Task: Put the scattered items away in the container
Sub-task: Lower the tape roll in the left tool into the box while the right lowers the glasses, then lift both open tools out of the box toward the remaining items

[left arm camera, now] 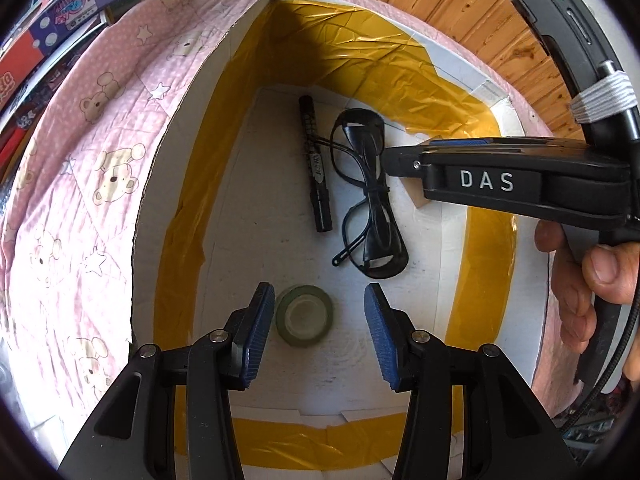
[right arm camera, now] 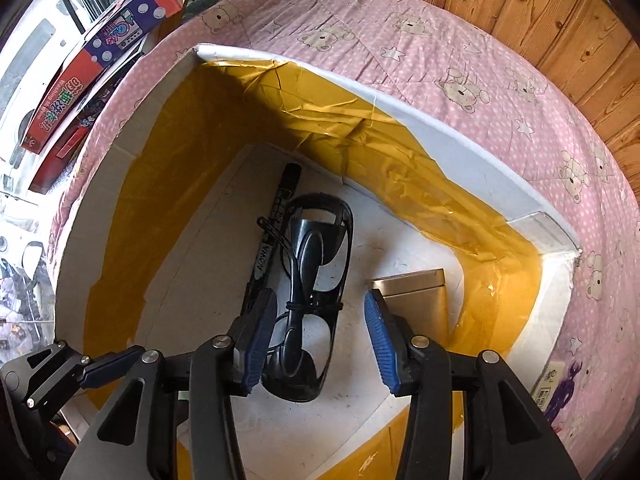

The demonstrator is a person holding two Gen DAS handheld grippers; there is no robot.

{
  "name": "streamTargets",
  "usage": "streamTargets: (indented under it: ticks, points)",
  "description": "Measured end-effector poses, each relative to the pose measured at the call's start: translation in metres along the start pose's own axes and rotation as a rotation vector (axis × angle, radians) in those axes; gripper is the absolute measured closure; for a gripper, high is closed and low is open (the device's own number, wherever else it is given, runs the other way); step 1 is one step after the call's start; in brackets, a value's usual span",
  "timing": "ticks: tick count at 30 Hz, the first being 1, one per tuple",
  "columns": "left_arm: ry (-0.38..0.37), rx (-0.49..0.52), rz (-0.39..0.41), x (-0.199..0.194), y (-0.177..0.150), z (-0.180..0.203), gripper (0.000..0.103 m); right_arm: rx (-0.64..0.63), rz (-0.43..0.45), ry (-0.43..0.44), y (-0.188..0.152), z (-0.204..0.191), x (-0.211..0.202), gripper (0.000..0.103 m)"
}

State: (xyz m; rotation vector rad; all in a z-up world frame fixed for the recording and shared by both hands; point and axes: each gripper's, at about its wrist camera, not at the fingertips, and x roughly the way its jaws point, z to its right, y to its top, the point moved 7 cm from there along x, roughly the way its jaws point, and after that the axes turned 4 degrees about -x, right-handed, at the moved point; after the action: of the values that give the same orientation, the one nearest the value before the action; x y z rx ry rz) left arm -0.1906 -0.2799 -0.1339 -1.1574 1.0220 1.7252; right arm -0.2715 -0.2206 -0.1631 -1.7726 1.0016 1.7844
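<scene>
The left gripper (left arm camera: 320, 336) is being held with its jaws spread wide above the floor of the white box (left arm camera: 224, 92), nothing pressed between the blue pads (left arm camera: 256, 336); the small roll of tape (left arm camera: 305, 316) is lying flat on the box floor just under the gap, nearer the left pad, apart from both. The right gripper (right arm camera: 320, 340) is likewise being held wide apart, pointing down into the same box (right arm camera: 460, 132), and nothing is being gripped by it. The black glasses (right arm camera: 316, 292) are lying on the box floor beneath its gap, not pinched by its pads. In the left wrist view the right gripper (left arm camera: 394, 162) is being seen from the side at the right, held by a hand (left arm camera: 588, 276), its tip over the glasses (left arm camera: 368, 200). Just left of the glasses a black marker (left arm camera: 316, 168) is lying lengthwise, running from near to far. At the right of the box floor a gold-coloured flat box (right arm camera: 420, 296) is resting near the taped wall. The box is being supported on a pink quilt with bears (left arm camera: 80, 160), and wooden boards (right arm camera: 540, 12) are showing beyond it at the far right.
</scene>
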Motion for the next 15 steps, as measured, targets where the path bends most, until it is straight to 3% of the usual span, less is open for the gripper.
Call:
streamTargets:
  ticks: [15]
  points:
    - [0.007,0.013,0.083,-0.047,-0.017,-0.006,0.053,-0.055,0.02,0.062,-0.064,-0.028,-0.049,0.055]
